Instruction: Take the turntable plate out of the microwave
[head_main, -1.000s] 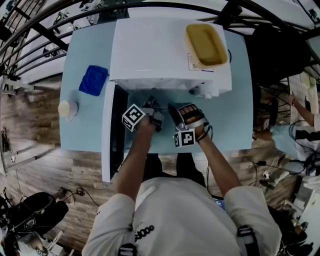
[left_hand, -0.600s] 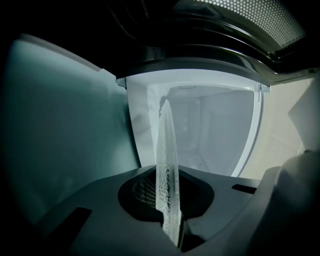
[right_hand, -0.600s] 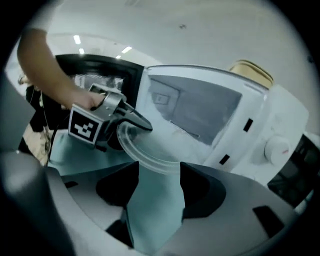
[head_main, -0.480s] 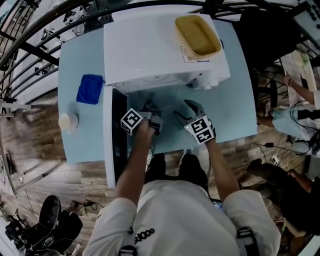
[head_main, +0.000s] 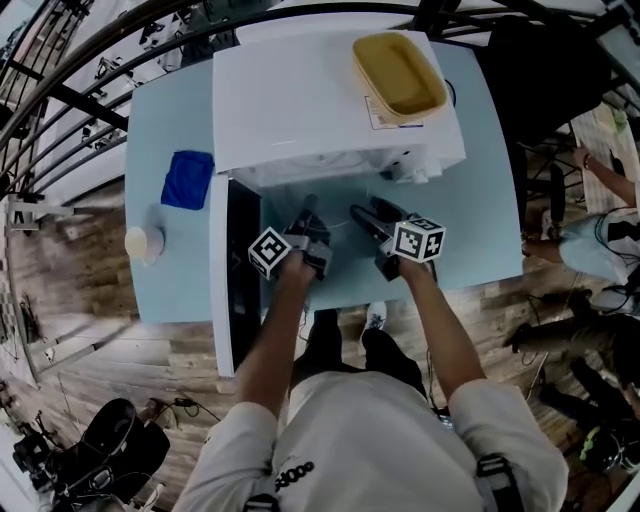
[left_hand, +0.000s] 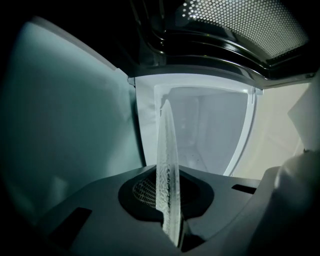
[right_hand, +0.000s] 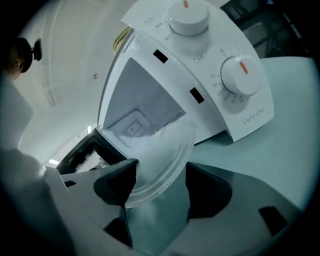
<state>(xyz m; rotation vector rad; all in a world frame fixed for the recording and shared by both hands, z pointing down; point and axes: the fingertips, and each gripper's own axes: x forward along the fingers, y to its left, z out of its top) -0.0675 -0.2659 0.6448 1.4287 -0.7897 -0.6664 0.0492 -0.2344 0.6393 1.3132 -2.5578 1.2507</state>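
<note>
The only word that can be read is the brand "WAHIN", in grey capital letters near the edge of the white control panel (right_hand: 220, 112) of the microwave (head_main: 310, 95), just beside the lower knob (right_hand: 241, 75) in the right gripper view. Small grey print also stands around this knob and around the upper knob (right_hand: 188, 19), but it is too small and blurred to read. A small label (head_main: 379, 112) on the top of the microwave, beside the yellow tray (head_main: 398, 75), and the white print on the person's shirt (head_main: 370, 440) are not legible either.
</note>
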